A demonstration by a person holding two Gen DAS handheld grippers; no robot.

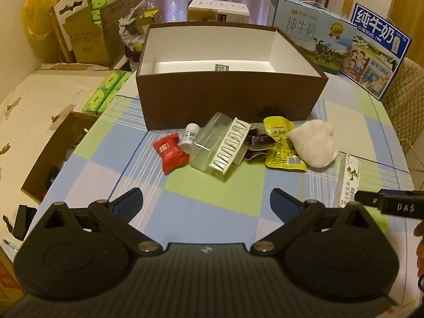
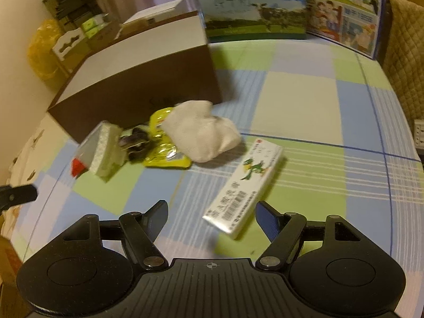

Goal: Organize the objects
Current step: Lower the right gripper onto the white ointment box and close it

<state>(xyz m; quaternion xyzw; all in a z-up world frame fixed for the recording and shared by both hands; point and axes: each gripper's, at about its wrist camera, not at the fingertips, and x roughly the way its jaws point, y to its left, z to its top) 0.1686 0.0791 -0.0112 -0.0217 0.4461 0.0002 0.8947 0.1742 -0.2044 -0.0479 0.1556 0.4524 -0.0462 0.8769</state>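
Nearest, two black handheld grippers above a checked tablecloth [image 1: 212,193] of blue, green and white squares. Left gripper [image 1: 206,201] with jaws spread wide, nothing between them, only bare cloth below. Right gripper [image 2: 212,212] likewise held apart, its fingers on either side of the near end of a long white carton [image 2: 245,185] printed with a green dragon and a barcode; pads not pressing on it, carton lying flat on the cloth, angled away to the right. Just beyond, a loose row of small items in front of a box: red candy wrapper [image 1: 171,155] at the left, then a small white bottle [image 1: 189,135], a clear plastic case [image 1: 210,143], a white blister strip of pills [image 1: 229,145] leaning across that case, a dark crumpled wrapper [image 1: 258,143], a yellow snack packet [image 1: 282,143], and a bunched white cloth [image 1: 314,143] at the right, overlapping the packet's edge. Behind the row, a large brown box [image 1: 230,100], open on top, white inside, with only a small green-printed label visible on its floor. Farther back, two blue milk cartons [image 1: 312,34] standing upright at the table's far right edge, a white-and-tan box [image 1: 218,10], curtains, and at the far left cardboard boxes and green tissue packs [image 1: 106,92].
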